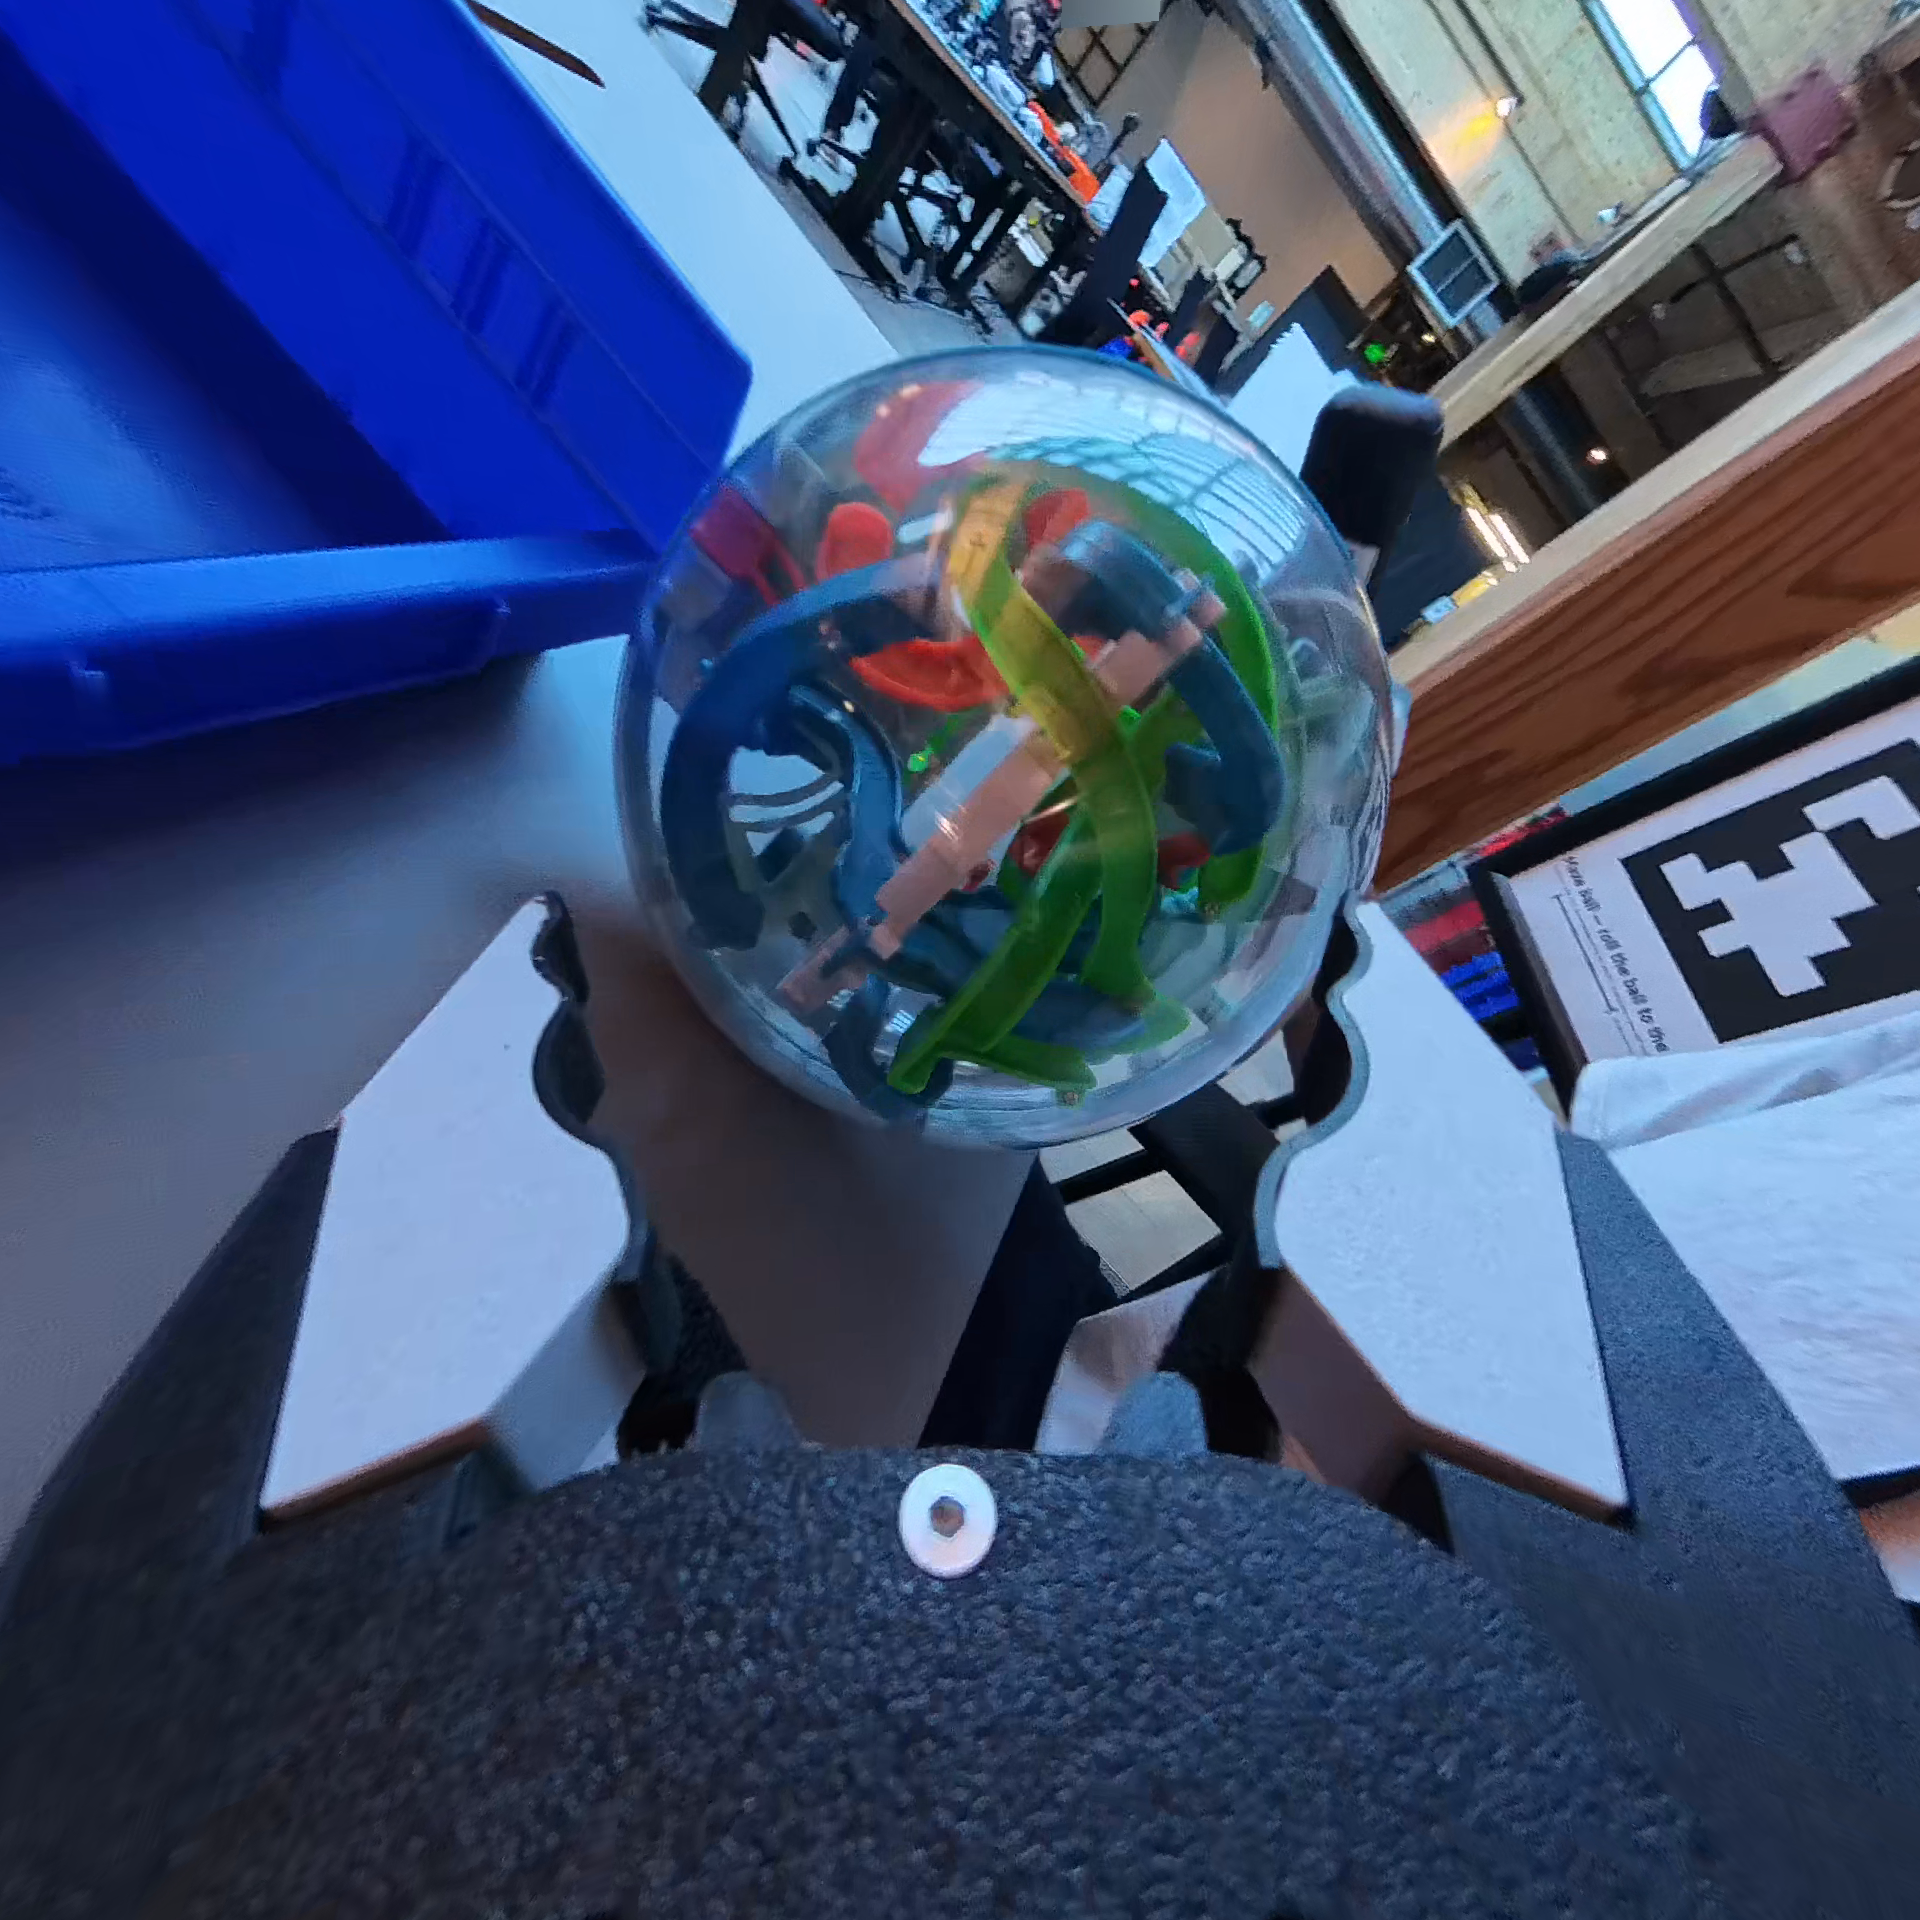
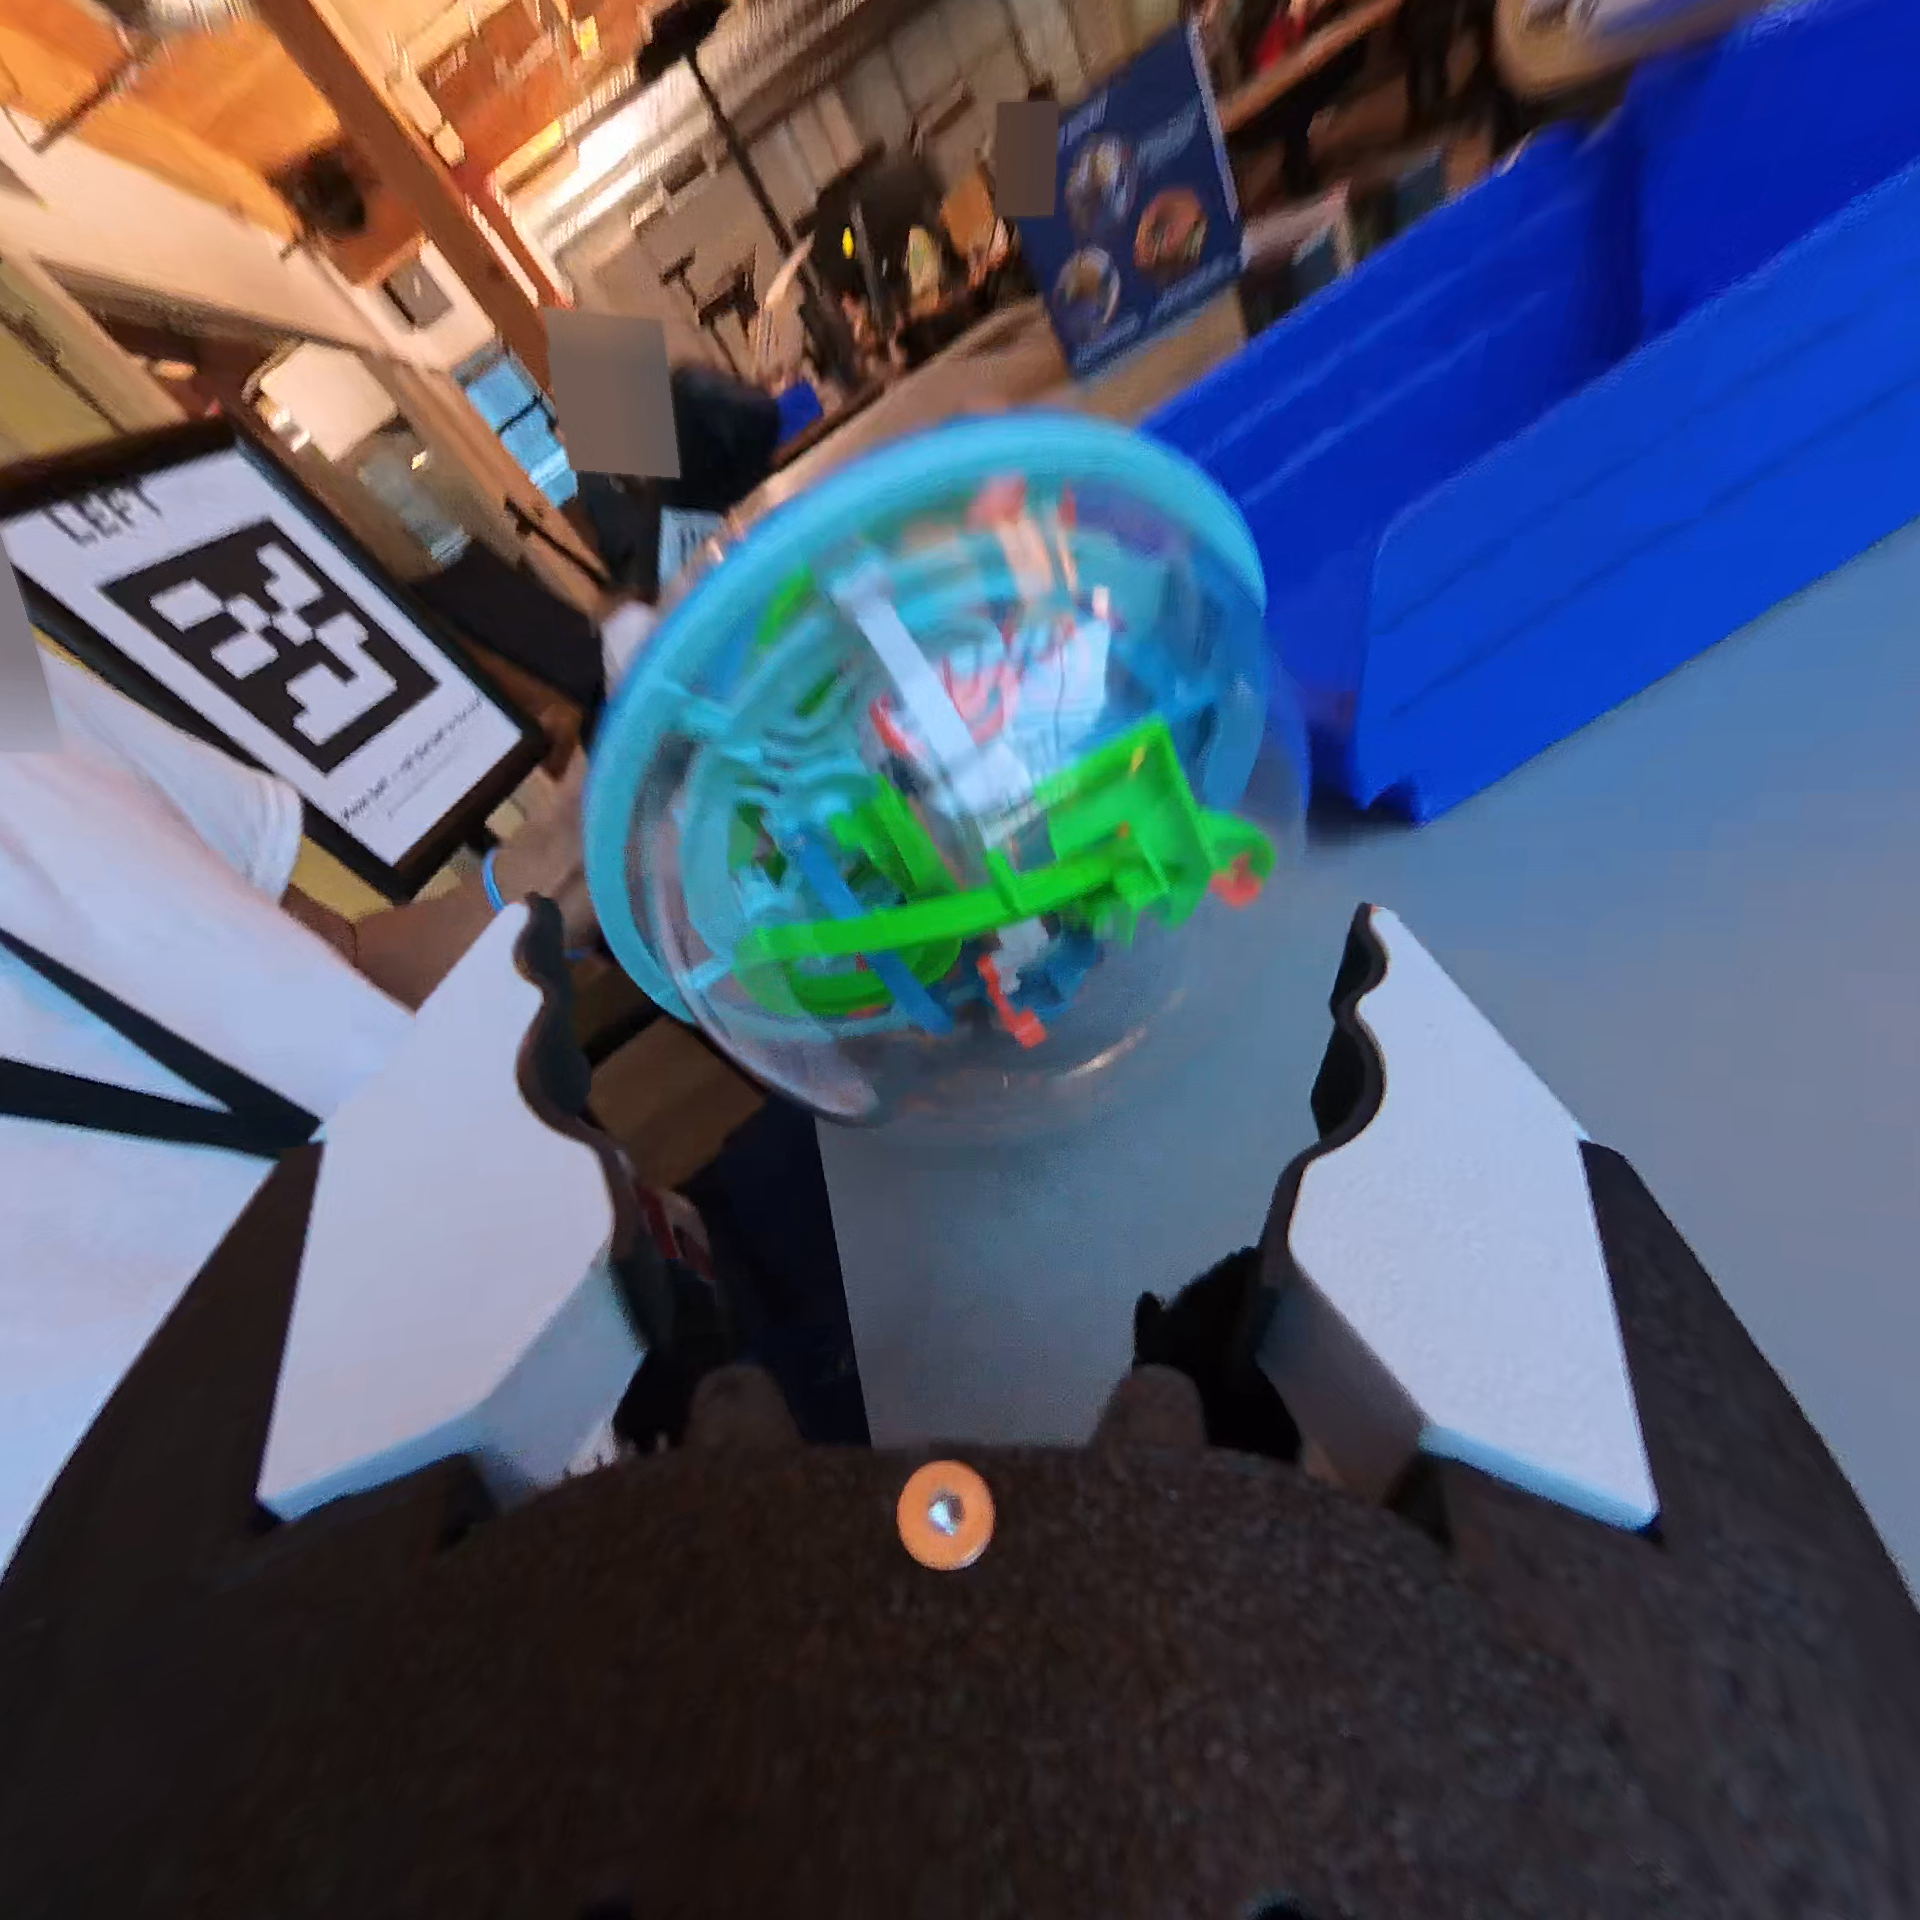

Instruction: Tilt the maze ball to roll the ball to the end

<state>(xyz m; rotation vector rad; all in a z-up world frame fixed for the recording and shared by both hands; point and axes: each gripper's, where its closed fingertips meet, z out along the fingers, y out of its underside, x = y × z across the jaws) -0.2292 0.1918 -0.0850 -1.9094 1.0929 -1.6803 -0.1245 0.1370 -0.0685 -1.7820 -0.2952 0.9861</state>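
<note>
The maze ball (image 1: 997, 748) is a clear sphere with blue, green, yellow, orange and pink tracks inside. It sits at the edge of the grey table (image 1: 260, 987), just beyond my left gripper (image 1: 951, 914), whose jaws stand wide apart around its lower part. In the right wrist view the maze ball (image 2: 935, 779) is blurred and shows a light blue ring. My right gripper (image 2: 951, 914) is also wide open with the sphere just past its fingertips. I cannot tell whether any finger touches it. The small ball inside is not discernible.
A blue plastic bin (image 1: 312, 364) stands on the table beside the sphere, and also shows in the right wrist view (image 2: 1610, 520). A framed black-and-white marker sign (image 1: 1714, 904) (image 2: 281, 665) and a person's arm (image 2: 416, 935) lie beyond the table edge. A wooden counter (image 1: 1662, 582) runs behind.
</note>
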